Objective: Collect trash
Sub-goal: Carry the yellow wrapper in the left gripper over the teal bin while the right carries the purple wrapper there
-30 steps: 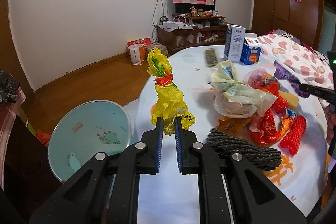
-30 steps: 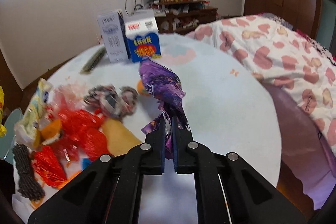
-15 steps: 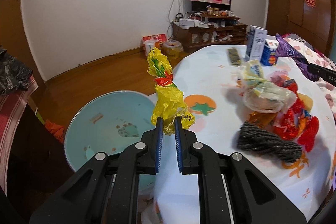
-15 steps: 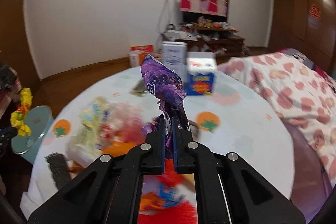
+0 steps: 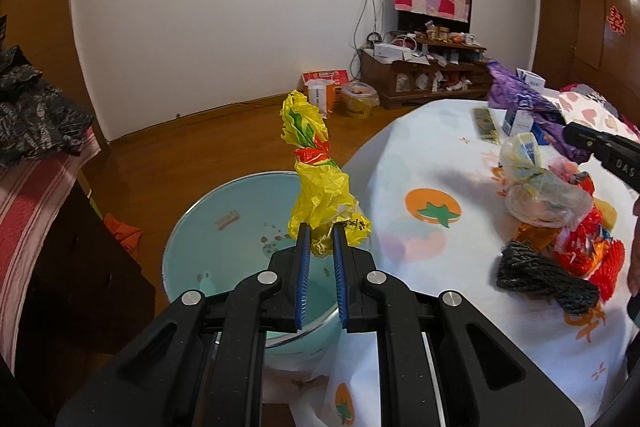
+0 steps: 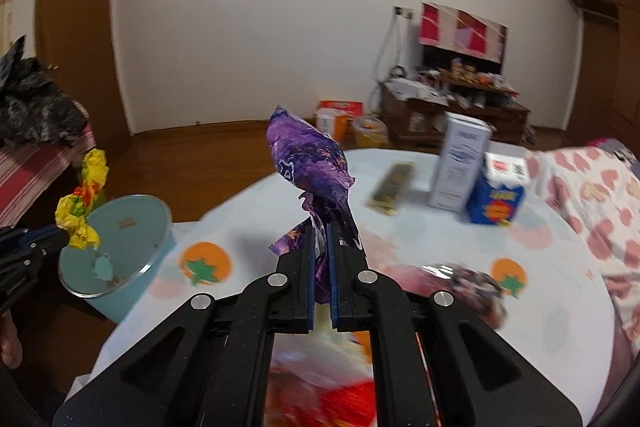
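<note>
My left hand-held gripper (image 5: 319, 241) was clamped on a crumpled yellow wrapper (image 5: 316, 183), its blue-lined fingers (image 5: 303, 267) pinching the lower end. The wrapper stood up ahead of the tips as a twisted column, yellow plastic with a red and green knot about midway and a ragged frill on top. Directly below and ahead of that gripper sat the light blue bin (image 5: 224, 227), open-mouthed on the wooden floor, with a few small scraps in its bottom.

My right hand-held gripper (image 6: 319, 241) was closed narrowly on a purple wrapper (image 6: 310, 163). This one was shiny, creased foil with pale markings, puffed out above the tips and pinched to a thin stem between the fingers. It hung over the surface (image 6: 420, 239), a round top under a white cloth printed with orange fruit.

To the right of my left gripper, on that cloth, lay the rest of the litter: a clear plastic bag (image 5: 544, 195), a dark knitted bundle (image 5: 544, 277) nearer me, and red and orange wrappers (image 5: 592, 251) just beyond it. Ahead and right of my right gripper stood a white carton (image 6: 458, 165) and a blue carton (image 6: 498, 193), side by side. From the right wrist view the bin showed off to the left, beside the edge of the surface.
</note>
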Tool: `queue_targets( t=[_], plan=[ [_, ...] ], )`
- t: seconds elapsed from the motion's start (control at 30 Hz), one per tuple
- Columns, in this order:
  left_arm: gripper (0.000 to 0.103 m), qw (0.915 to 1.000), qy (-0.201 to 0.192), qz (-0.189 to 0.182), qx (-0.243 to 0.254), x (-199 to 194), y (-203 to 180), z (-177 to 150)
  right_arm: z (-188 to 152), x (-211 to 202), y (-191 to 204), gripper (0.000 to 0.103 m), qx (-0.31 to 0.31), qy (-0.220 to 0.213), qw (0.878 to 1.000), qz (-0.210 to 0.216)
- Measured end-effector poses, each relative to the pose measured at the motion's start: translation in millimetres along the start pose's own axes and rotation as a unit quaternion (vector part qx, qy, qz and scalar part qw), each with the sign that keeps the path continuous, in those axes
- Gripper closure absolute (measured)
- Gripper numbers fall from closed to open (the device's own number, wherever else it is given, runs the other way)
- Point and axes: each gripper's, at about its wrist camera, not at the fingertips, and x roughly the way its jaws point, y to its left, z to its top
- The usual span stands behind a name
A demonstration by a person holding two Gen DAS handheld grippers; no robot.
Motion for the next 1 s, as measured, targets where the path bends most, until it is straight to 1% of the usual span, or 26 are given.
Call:
queue_targets(
  t=[0.17, 0.43, 0.8, 1.0],
  plan=[
    [0.091, 0.9998, -0.012, 0.009, -0.01, -11.0, 10.1, 0.2, 7.0, 15.6, 29.3, 0.097, -0.021, 0.0, 0.999, 0.026],
    [0.091, 0.9993, -0.022, 0.028, -0.009, -20.2, 18.8, -1.9, 10.4, 32.8, 63.0, 0.097, -0.043, 0.001, 0.997, 0.059],
    [0.091, 0.9977, -0.019, 0.061, -0.024, -23.0, 43.2, -6.3, 13.2, 46.1, 110.2, 0.097, -0.079, -0.001, 0.992, 0.096],
    [0.091, 0.9964, -0.011, 0.077, -0.035, -20.9, 54.6, -11.8, 13.7, 51.7, 124.6, 0.097, -0.091, 0.0, 0.99, 0.108]
  ],
)
